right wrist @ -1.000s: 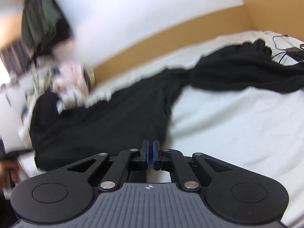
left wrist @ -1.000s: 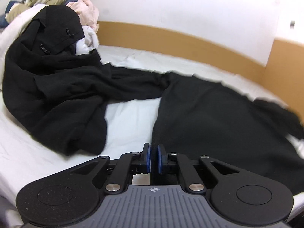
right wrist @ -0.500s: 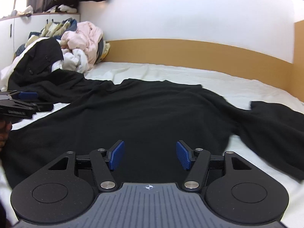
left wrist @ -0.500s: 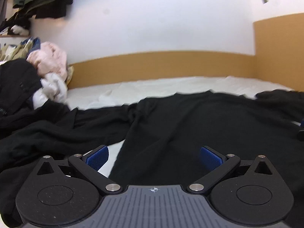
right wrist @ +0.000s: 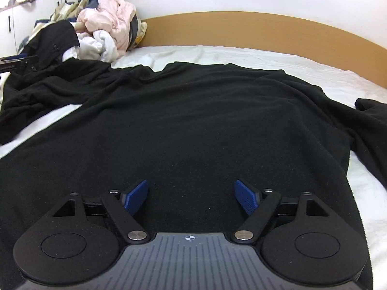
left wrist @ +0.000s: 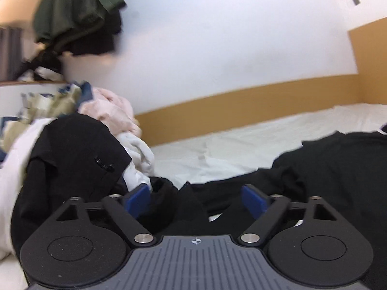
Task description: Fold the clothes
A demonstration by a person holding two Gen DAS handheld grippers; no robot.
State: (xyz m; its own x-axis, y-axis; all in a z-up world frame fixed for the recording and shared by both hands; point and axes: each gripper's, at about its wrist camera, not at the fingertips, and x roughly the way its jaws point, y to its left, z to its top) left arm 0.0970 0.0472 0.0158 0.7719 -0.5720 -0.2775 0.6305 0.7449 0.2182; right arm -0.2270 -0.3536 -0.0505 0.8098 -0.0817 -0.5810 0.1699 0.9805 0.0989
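A large black garment [right wrist: 193,120] lies spread flat on the white bed sheet [right wrist: 241,53]. Its left sleeve [right wrist: 48,89] runs toward the clothes pile and its right sleeve [right wrist: 372,125] trails off right. My right gripper [right wrist: 192,194] is open and empty, low over the garment's near hem. My left gripper [left wrist: 197,199] is open and empty, low over the bunched black sleeve [left wrist: 217,193], with the garment's body [left wrist: 338,164] to its right. The left gripper's tip also shows at the right wrist view's left edge [right wrist: 17,61].
A pile of clothes stands at the bed's left: a black buttoned garment [left wrist: 72,149], pink [right wrist: 113,12] and white [right wrist: 96,43] items. A wooden headboard [right wrist: 241,31] lines the far side. Dark clothes [left wrist: 77,17] hang on the wall. A white cabinet [right wrist: 31,19] is behind.
Both grippers have gone from shut to open, letting go of the black garment, which now lies flat. The left gripper has swung left toward the sleeve and pile. The right has dropped low.
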